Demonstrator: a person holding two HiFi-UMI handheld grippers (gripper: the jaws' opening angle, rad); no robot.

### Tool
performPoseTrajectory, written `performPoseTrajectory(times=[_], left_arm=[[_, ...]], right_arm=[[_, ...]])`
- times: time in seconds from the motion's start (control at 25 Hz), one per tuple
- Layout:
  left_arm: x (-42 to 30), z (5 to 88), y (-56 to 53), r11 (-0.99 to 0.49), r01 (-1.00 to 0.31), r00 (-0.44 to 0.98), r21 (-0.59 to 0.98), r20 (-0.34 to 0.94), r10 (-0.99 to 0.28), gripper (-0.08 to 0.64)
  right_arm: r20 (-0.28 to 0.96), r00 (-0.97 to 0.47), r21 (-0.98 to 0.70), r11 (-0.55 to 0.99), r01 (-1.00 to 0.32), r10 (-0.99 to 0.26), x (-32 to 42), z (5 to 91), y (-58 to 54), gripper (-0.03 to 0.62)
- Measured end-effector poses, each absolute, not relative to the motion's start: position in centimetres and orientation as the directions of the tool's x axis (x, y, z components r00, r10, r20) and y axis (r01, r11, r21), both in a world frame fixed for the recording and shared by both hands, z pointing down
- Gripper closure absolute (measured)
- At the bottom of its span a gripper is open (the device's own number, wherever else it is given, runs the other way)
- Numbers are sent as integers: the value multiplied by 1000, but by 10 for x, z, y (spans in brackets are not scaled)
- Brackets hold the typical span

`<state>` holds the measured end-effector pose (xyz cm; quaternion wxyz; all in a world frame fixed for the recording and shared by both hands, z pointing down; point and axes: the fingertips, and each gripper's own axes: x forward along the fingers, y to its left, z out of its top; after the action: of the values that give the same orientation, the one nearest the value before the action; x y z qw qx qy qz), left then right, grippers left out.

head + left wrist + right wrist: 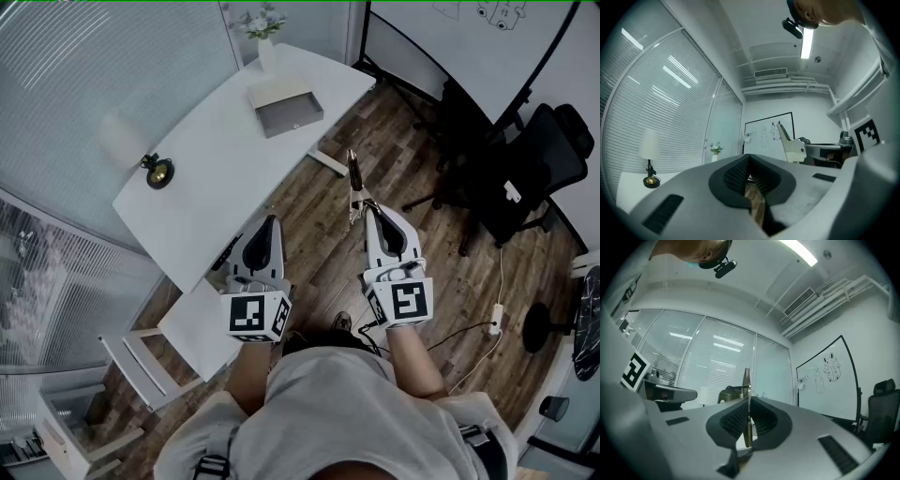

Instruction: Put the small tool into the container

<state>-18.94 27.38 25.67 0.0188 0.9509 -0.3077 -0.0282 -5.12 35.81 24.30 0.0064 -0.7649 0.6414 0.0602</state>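
Observation:
A thin metal small tool (353, 178) sticks out forward from my right gripper (367, 208), whose jaws are shut on it over the wooden floor. In the right gripper view the tool (746, 380) stands edge-on between the black pads (733, 420). The container (289, 112), a grey open box, sits on the far part of the white table (216, 159), well ahead of both grippers. My left gripper (269, 223) hovers by the table's near edge, shut with nothing in it; its tips (749, 157) meet in the left gripper view.
A small brass lamp (157, 172) stands on the table's left side and a vase of flowers (267, 47) at its far end. Black office chairs (525, 169) and a whiteboard (469, 37) are to the right. A white chair (164, 356) stands at lower left.

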Motion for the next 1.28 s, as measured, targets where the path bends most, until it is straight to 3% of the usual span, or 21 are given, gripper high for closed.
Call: performPoseTrajectory(times=[1.28], left_arm=[[-111,302,270,-775,-629,777,57,75,-625,537]], right_arm=[[-54,69,3,-69,-998,-996,29,287,346,565]])
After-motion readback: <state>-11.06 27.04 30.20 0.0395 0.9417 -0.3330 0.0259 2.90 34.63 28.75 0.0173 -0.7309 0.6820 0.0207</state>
